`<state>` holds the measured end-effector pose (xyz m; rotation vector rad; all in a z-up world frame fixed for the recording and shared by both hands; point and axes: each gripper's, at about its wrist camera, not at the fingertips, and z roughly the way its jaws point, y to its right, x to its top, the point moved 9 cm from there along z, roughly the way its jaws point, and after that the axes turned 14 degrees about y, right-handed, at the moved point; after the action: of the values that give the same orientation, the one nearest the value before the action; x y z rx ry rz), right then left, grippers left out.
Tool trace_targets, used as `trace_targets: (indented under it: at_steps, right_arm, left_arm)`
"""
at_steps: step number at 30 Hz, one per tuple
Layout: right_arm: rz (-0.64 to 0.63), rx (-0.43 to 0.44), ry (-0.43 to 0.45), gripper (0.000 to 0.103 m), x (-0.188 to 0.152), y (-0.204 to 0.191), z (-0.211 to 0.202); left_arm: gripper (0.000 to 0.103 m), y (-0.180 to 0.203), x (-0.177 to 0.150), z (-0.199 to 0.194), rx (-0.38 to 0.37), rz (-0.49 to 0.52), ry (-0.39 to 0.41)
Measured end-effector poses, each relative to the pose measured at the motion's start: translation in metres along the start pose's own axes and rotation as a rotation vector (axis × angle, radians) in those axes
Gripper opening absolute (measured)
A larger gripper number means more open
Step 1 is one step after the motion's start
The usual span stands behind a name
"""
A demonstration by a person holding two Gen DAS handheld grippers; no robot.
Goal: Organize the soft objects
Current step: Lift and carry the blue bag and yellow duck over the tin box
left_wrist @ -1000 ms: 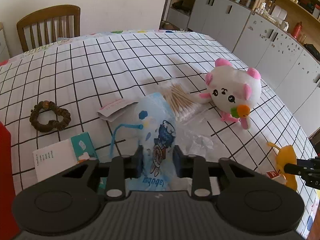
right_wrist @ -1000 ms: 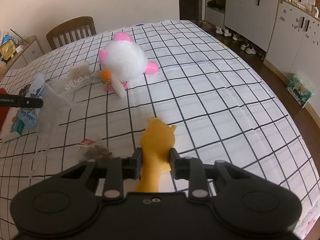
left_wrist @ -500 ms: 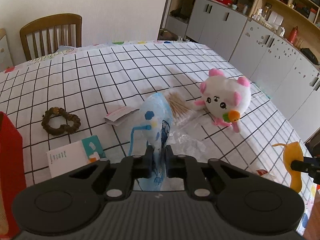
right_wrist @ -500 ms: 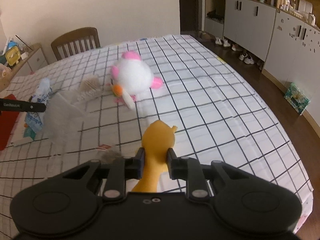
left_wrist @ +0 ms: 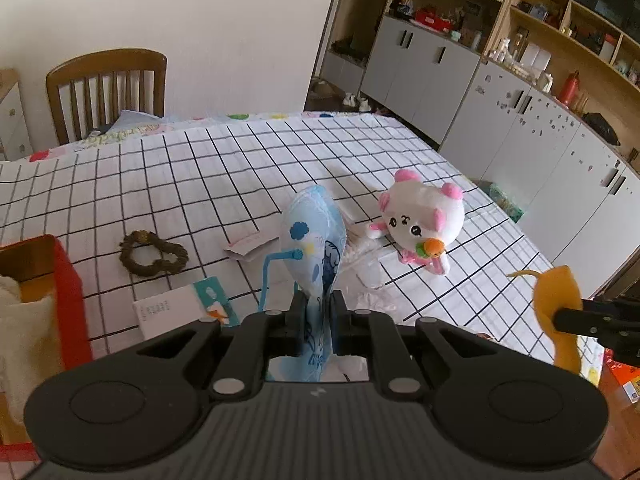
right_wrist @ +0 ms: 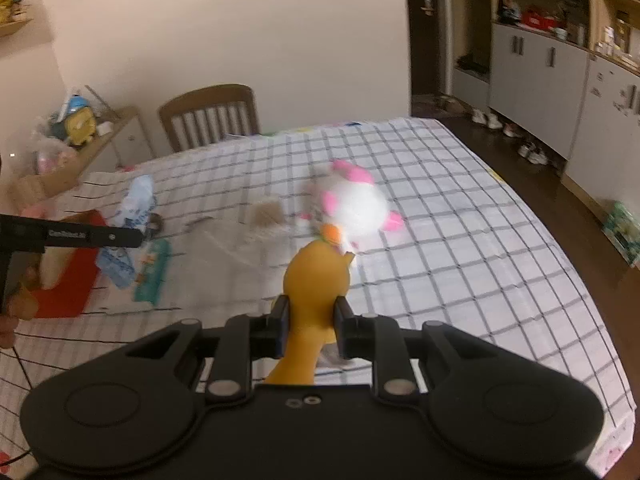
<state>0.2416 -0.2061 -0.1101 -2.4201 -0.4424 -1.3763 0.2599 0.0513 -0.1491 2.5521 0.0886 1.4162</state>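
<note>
My left gripper (left_wrist: 318,320) is shut on a light blue printed soft pouch (left_wrist: 314,240) and holds it upright above the checked tablecloth. My right gripper (right_wrist: 309,322) is shut on a yellow soft toy (right_wrist: 318,280), lifted above the table; the toy also shows in the left wrist view (left_wrist: 558,300). A white and pink plush (left_wrist: 424,222) with an orange beak lies on the table to the right of the pouch; it shows blurred in the right wrist view (right_wrist: 356,208). The pouch also shows at the left of the right wrist view (right_wrist: 134,208).
A red box (left_wrist: 70,296) holding a cream cloth stands at the left table edge. A brown bead ring (left_wrist: 154,254), a white and teal packet (left_wrist: 180,308), a paper slip (left_wrist: 246,246) and clear plastic wrap (left_wrist: 370,276) lie on the cloth. A wooden chair (left_wrist: 106,90) stands behind.
Both grippers have risen from the table, the left lifting the blue pouch after closing tighter on it, the right lifting the yellow toy. The red box has come into the left view.
</note>
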Motion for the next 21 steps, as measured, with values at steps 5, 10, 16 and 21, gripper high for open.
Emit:
trace_targets:
  at_steps: [5,10,16,21]
  right_arm:
    - [-0.011,0.070,0.017,0.021,0.016,-0.035,0.000]
    - [-0.037,0.139,0.026,0.021,0.028,-0.074,0.006]
    - [-0.094,0.215,0.040,0.021,0.039,-0.125,0.015]
    - [-0.127,0.275,0.051,0.021,0.048,-0.166,0.023]
  left_arm:
    - [0.012,-0.009,0.009,-0.025,0.002,-0.009,0.019]
    - [0.012,-0.025,0.013,-0.046,0.024,-0.017,0.027]
    - [0.012,-0.057,0.013,-0.072,0.072,-0.043,0.030]
    - [0.012,-0.086,0.013,-0.092,0.111,-0.055,0.044]
